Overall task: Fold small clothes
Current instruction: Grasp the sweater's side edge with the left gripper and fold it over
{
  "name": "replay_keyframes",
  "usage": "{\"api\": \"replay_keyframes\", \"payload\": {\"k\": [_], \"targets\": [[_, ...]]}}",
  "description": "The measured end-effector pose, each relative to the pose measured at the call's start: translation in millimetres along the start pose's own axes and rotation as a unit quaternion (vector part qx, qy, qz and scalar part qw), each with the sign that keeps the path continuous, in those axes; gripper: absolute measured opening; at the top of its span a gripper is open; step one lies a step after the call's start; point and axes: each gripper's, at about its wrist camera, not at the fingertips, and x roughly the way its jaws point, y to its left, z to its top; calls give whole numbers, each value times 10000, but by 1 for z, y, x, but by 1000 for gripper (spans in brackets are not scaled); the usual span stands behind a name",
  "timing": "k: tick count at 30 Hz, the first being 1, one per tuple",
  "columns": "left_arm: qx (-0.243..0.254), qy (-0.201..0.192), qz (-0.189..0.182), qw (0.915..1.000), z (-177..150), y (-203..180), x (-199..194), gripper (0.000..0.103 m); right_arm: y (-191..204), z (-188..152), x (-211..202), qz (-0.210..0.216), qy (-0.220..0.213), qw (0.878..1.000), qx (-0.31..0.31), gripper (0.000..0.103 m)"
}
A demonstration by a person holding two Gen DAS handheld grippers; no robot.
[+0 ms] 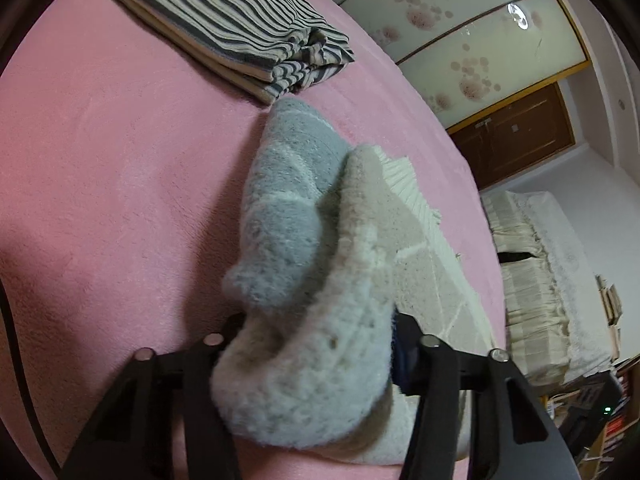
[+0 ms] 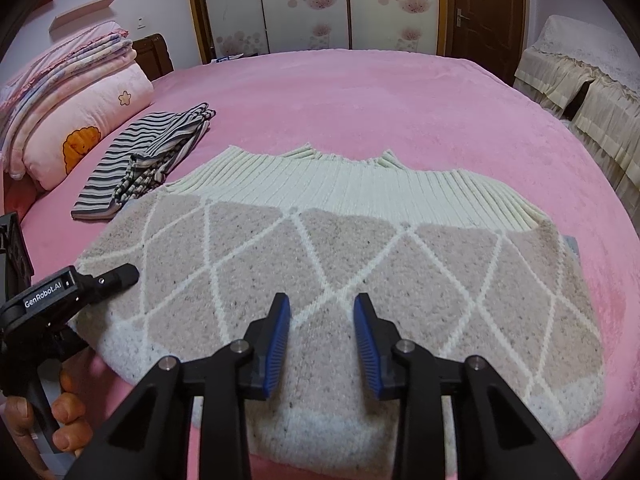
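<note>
A fluffy beige sweater (image 2: pixel 340 240) with white diamond lines and a ribbed cream hem lies spread on the pink bed cover (image 2: pixel 400 100). My right gripper (image 2: pixel 321 300) hovers low over its near middle, open, its blue pads (image 2: pixel 278 344) apart with nothing pinched. My left gripper (image 2: pixel 120 274) is at the sweater's left edge, held by a person's hand (image 2: pixel 68 412). In the left wrist view a thick bunch of the sweater (image 1: pixel 304 360) fills the gap of my left gripper (image 1: pixel 320 320), which is shut on it. The cloth hides both fingertips. A grey-blue part (image 1: pixel 288 184) folds up behind.
A folded striped garment (image 2: pixel 148 160) (image 1: pixel 240 28) lies beyond the sweater's left corner. Pink pillows and folded quilts (image 2: pixel 80 120) are stacked at the bed's left end. A floral-door wardrobe (image 2: pixel 304 0) stands behind the bed, and a cream-covered sofa (image 2: pixel 580 92) to the right.
</note>
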Motion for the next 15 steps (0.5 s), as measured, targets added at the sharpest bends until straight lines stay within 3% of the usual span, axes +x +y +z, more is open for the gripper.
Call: {"api": "replay_keyframes", "payload": {"k": [4, 15], "targets": [[326, 2, 161, 9993, -2, -11, -5, 33, 3, 3, 2, -49, -30, 10000, -12, 25], [1048, -217, 659, 9921, -6, -54, -30, 30, 8, 15, 4, 106, -156, 9998, 26, 11]]}}
